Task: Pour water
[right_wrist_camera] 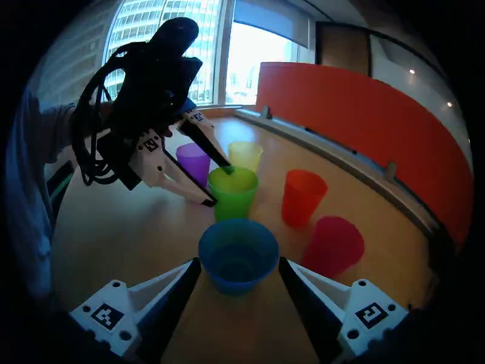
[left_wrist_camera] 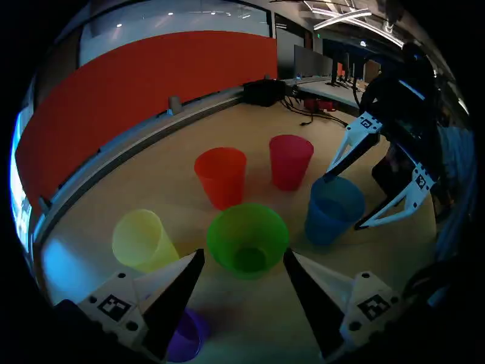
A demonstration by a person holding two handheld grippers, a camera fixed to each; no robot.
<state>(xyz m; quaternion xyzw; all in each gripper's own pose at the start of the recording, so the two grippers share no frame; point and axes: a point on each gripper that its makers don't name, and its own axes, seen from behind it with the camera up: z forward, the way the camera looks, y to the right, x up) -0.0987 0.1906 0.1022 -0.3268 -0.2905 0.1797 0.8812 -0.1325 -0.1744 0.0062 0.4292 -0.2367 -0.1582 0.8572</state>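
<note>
Several coloured plastic cups stand on a wooden table. A green cup [left_wrist_camera: 247, 239] sits between the tips of my left gripper [left_wrist_camera: 242, 252], which is open around it. A blue cup [right_wrist_camera: 237, 255] sits between the fingers of my right gripper [right_wrist_camera: 237, 261], also open. In the left gripper view the right gripper [left_wrist_camera: 341, 203] straddles the blue cup [left_wrist_camera: 332, 209]. In the right gripper view the left gripper [right_wrist_camera: 220, 184], held by a hand, flanks the green cup [right_wrist_camera: 233, 191]. I cannot tell whether either cup holds water.
An orange cup [left_wrist_camera: 221, 176], a red cup [left_wrist_camera: 290, 161], a yellow cup [left_wrist_camera: 140, 238] and a purple cup [left_wrist_camera: 185, 335] stand close around. A red wall panel [left_wrist_camera: 151, 79] runs along the table's far edge. Windows [right_wrist_camera: 254, 54] lie behind the person.
</note>
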